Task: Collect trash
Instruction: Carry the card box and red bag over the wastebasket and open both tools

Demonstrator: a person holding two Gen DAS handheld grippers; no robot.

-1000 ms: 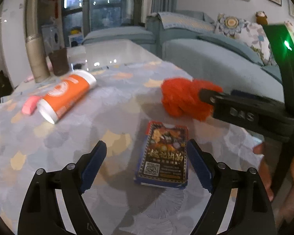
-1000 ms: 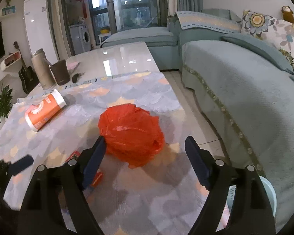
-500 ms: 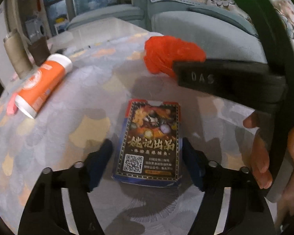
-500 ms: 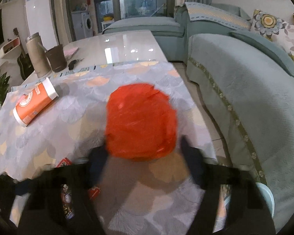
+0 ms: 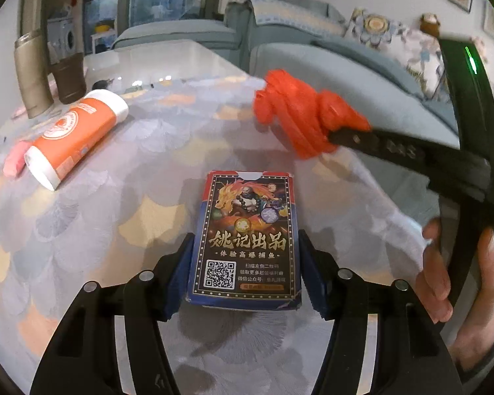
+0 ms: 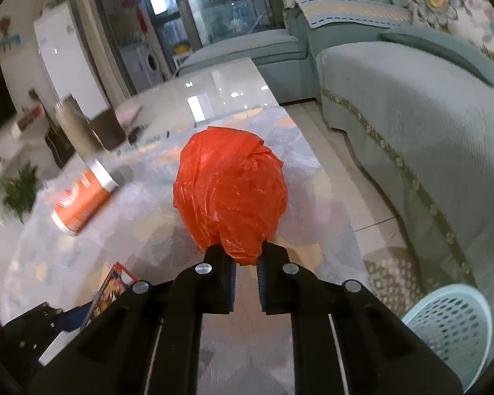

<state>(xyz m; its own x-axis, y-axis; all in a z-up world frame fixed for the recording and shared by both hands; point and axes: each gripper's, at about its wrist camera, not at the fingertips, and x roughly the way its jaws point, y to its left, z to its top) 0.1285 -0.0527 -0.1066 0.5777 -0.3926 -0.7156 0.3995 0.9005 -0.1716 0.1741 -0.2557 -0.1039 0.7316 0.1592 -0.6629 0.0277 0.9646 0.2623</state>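
A dark card box (image 5: pixel 247 210) with a QR code lies flat on the patterned tablecloth (image 5: pixel 131 217). My left gripper (image 5: pixel 246 234) straddles its near end. The jaws are closing and the blue pads (image 5: pixel 181 263) touch both long sides. In the right wrist view one corner of the box (image 6: pixel 113 283) shows at lower left. My right gripper (image 6: pixel 247 258) is shut on the near end of a crumpled red plastic bag (image 6: pixel 230 191). In the left wrist view the bag (image 5: pixel 299 115) bulges beyond the right gripper (image 5: pixel 336 136), which a hand (image 5: pixel 444 279) holds.
An orange canister (image 5: pixel 72 138) lies on its side at the left beside a pink item (image 5: pixel 14 161). A metal flask (image 5: pixel 31 75) and a brown cup (image 5: pixel 69 79) stand behind. A light blue basket (image 6: pixel 451 326) sits on the floor right of the table, by the sofa (image 6: pixel 411 115).
The right jaws closed from wide open onto the red bag, squeezing its near end. The left jaws narrowed and came forward until the pads met the card box's sides.
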